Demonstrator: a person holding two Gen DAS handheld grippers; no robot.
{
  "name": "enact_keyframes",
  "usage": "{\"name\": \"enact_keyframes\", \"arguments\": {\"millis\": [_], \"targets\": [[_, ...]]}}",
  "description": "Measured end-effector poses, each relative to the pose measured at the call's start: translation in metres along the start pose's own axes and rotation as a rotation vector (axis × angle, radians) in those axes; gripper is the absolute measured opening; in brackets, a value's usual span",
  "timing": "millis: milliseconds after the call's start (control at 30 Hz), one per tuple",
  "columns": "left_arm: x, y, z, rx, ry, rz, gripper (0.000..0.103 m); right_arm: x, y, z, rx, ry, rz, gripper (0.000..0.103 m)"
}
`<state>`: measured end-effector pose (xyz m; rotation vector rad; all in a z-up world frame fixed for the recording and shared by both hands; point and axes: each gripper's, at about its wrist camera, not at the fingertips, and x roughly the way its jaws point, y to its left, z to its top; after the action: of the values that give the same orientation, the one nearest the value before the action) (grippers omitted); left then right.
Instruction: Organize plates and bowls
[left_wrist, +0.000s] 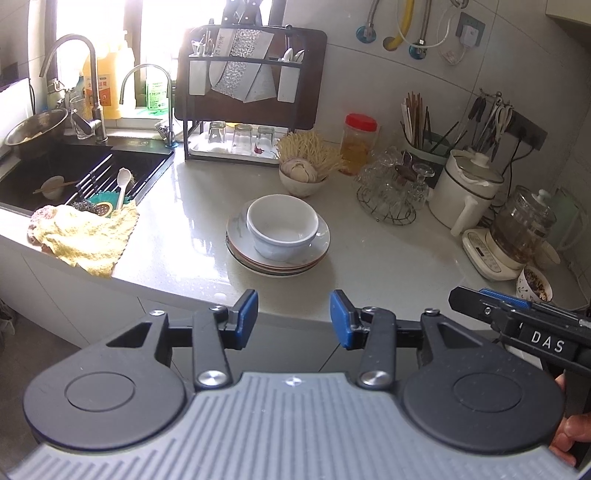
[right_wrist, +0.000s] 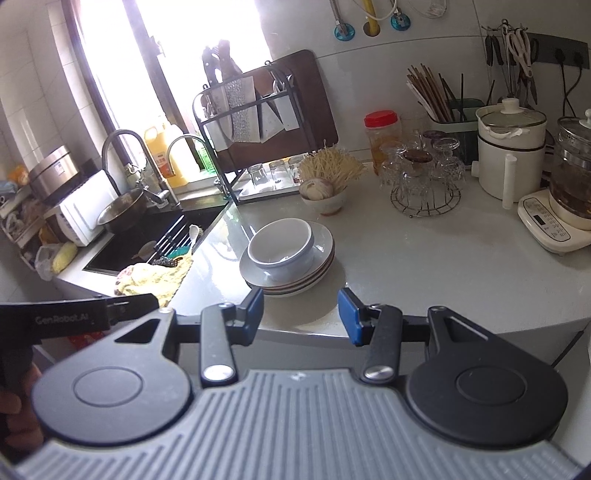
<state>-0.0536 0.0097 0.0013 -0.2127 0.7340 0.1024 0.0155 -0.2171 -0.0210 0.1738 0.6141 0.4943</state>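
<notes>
A white bowl stands upright on a stack of several plates in the middle of the pale countertop; the right wrist view shows the same bowl and plates. My left gripper hovers at the counter's near edge, short of the stack, open with nothing between its blue pads. My right gripper is also open and empty, just in front of the stack. The right gripper's fingers poke into the left wrist view at the right edge.
A black sink with a spoon and small bowl lies at left, a yellow cloth draped over its corner. Behind the stack stand a bowl of garlic and noodles, a wire glass rack, a white pot and a kettle.
</notes>
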Motion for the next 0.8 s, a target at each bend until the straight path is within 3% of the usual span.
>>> {"name": "enact_keyframes", "arguments": {"millis": [133,200,333,467,567,800], "targets": [[-0.001,-0.002,0.001,-0.008,-0.01,0.004,0.057,0.0,-0.003,0.002,0.003,0.0,0.0,0.048],[-0.001,-0.001,0.003,-0.013,-0.015,0.008,0.062,0.0,-0.005,0.003,0.003,-0.001,-0.007,0.059],[-0.002,-0.006,0.004,-0.02,-0.013,0.018,0.07,-0.001,-0.01,0.006,0.006,0.001,-0.015,0.059],[-0.005,-0.008,0.006,-0.038,-0.012,0.031,0.084,-0.003,-0.012,0.013,0.003,0.006,-0.002,0.06],[-0.01,-0.008,0.008,-0.053,-0.024,0.031,0.091,-0.004,-0.009,0.019,-0.021,-0.007,-0.001,0.065],[-0.013,0.0,0.009,-0.062,-0.029,0.055,0.098,-0.002,-0.002,0.028,-0.048,-0.025,0.006,0.069]]}}
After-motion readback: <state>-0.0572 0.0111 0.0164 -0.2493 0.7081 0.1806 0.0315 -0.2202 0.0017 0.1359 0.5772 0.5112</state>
